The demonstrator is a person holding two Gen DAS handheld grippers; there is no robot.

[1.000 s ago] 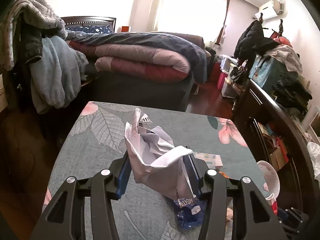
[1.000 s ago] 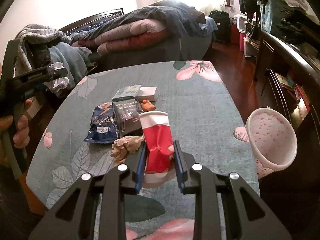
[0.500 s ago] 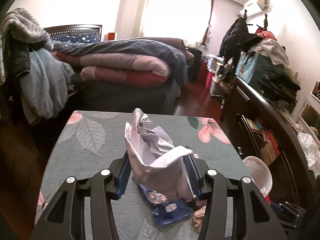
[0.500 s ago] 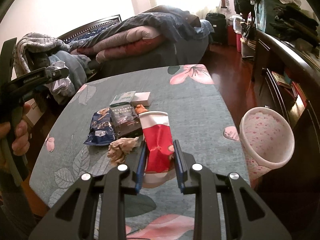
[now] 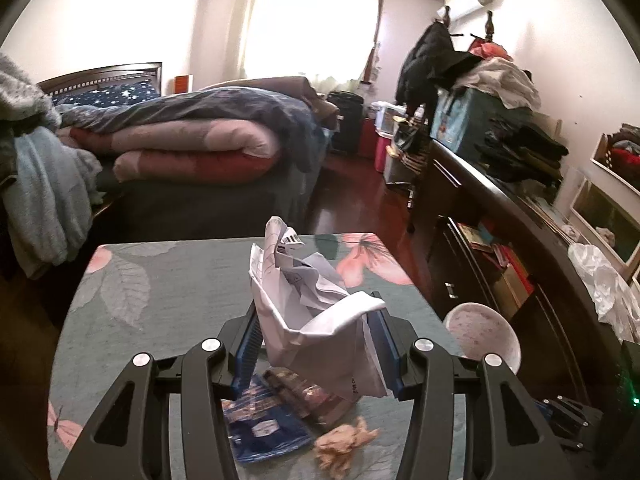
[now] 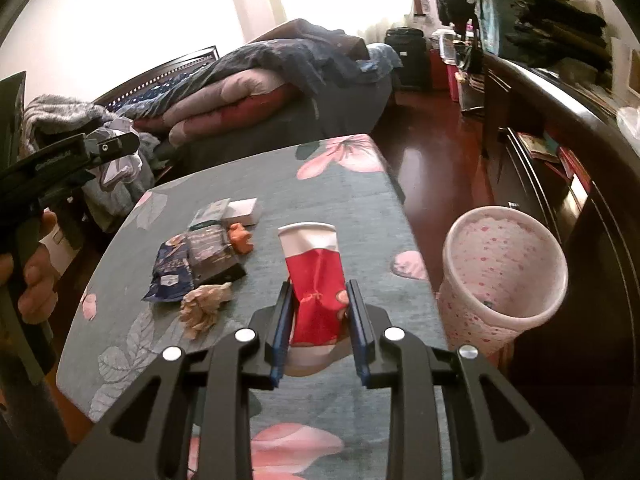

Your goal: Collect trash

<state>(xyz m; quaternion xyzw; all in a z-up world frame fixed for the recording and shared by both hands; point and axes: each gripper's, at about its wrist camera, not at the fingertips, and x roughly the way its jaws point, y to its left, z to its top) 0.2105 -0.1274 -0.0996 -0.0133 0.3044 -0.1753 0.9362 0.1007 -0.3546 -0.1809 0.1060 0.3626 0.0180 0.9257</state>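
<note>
- I am clamping my right gripper (image 6: 319, 312) on a crushed red paper cup (image 6: 316, 280), its long axis running straight away from me, white rim pointing at the tabletop's (image 6: 328, 184) far edge.
- I am squeezing crumpled white paper (image 5: 316, 320) in my left gripper (image 5: 316, 344), jaws half spread, its peak pointing up.
- Both hands are drifting rightward since a second ago, toward the pink wastebasket (image 6: 504, 272) just off the right edge; I judge dropping comes next.
- Wrappers (image 6: 192, 264) are lying near the left edge.
</note>
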